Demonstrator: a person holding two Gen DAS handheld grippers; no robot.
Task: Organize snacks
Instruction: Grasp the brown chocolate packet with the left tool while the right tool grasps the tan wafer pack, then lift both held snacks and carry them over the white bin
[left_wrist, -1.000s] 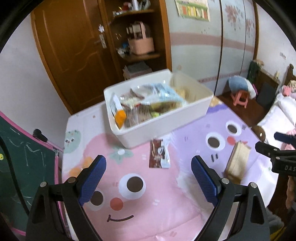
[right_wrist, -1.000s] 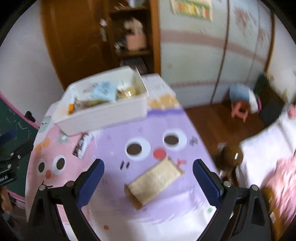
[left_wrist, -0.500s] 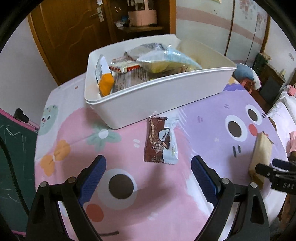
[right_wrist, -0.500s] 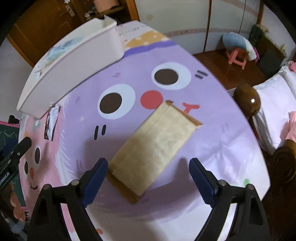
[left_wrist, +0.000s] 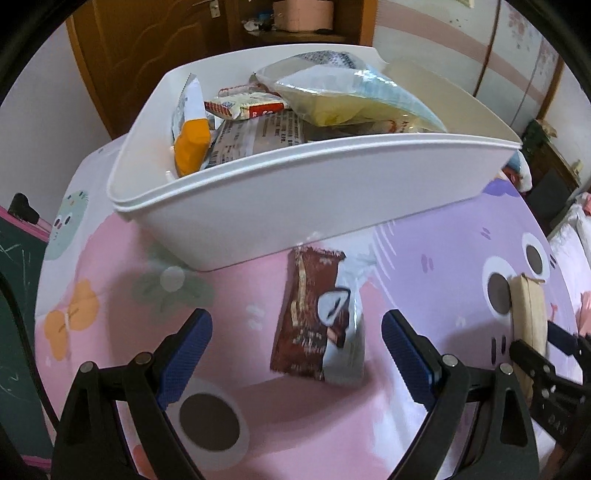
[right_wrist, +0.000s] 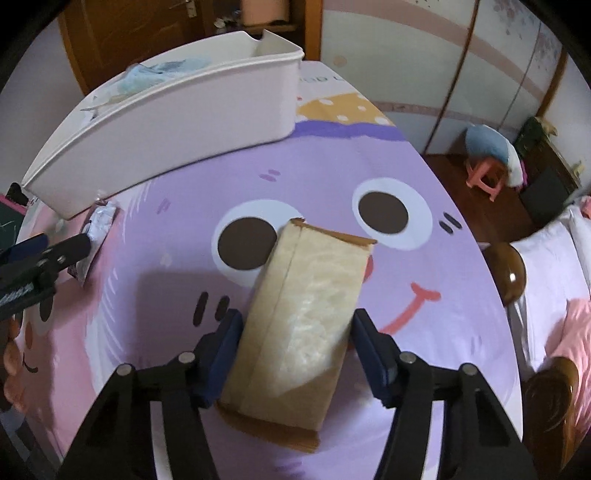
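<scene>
Right gripper: fingers narrowed around the tan pack, pads just beside its long edges, whether touching cannot be told; a square, mid-pack squeeze looks best before lifting toward the bin. Left gripper: fingers wide, brown wrapper lying between and just ahead of them, short of the bin wall; it should come lower before closing.

Both views are dim and soft indoor light, with a bluish cast. Strong fisheye bending curves the white bin and tablecloth, and black vignette fills the corners. Soft shadows lie beneath the brown snack packet and tan packet. Far shelves are slightly blurred, perhaps from motion.
</scene>
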